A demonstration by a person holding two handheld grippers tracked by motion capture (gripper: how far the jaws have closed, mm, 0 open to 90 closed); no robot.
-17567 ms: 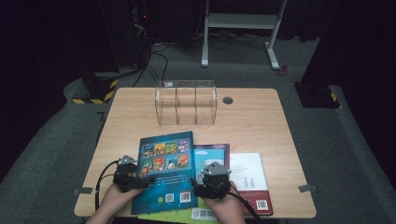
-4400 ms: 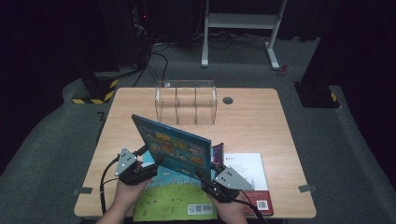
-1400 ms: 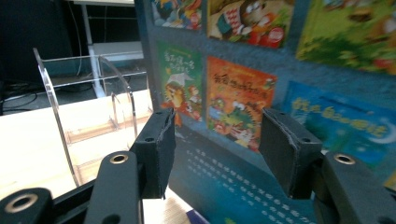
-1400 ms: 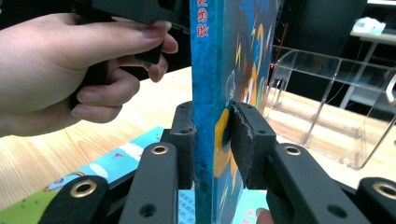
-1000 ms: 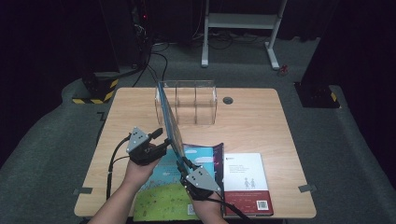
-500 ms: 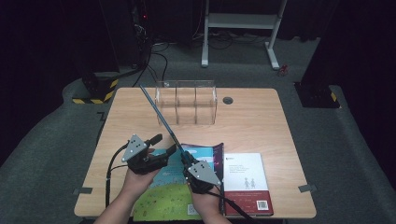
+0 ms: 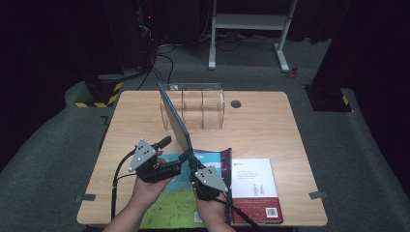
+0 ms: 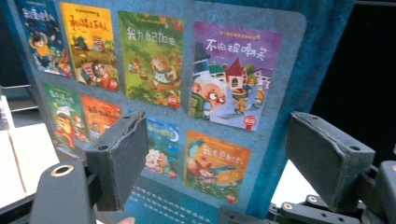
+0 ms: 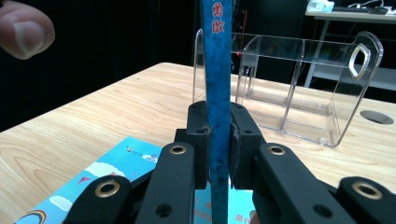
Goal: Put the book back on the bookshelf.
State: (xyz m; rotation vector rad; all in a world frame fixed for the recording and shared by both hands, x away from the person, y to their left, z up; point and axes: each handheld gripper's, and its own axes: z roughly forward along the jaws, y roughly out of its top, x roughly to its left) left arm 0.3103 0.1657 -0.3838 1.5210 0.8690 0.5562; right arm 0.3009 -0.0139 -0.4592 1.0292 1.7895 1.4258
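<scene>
The right gripper [image 7: 189,159] is closed tight on the lower edge of the blue book [image 7: 174,118]; in the right gripper view its pads [image 9: 198,135] press on both sides of the spine [image 9: 218,84]. The book stands up on edge, tilted, over the near middle of the table [image 7: 270,125], and its top reaches in front of the clear plastic organizer [image 7: 203,104], which stands at the far middle of the table.

The left gripper [image 7: 171,154] is just to the left of the book, and its jaws have just been opening. In the left gripper view the two pads [image 8: 119,156] stand wide apart in front of the back cover [image 8: 177,84] and hold nothing.

Under the hands a light blue and green book [image 7: 169,203] lies flat at the near edge. To its right lie a dark red book [image 7: 227,162] and a white book [image 7: 254,186], also flat.
</scene>
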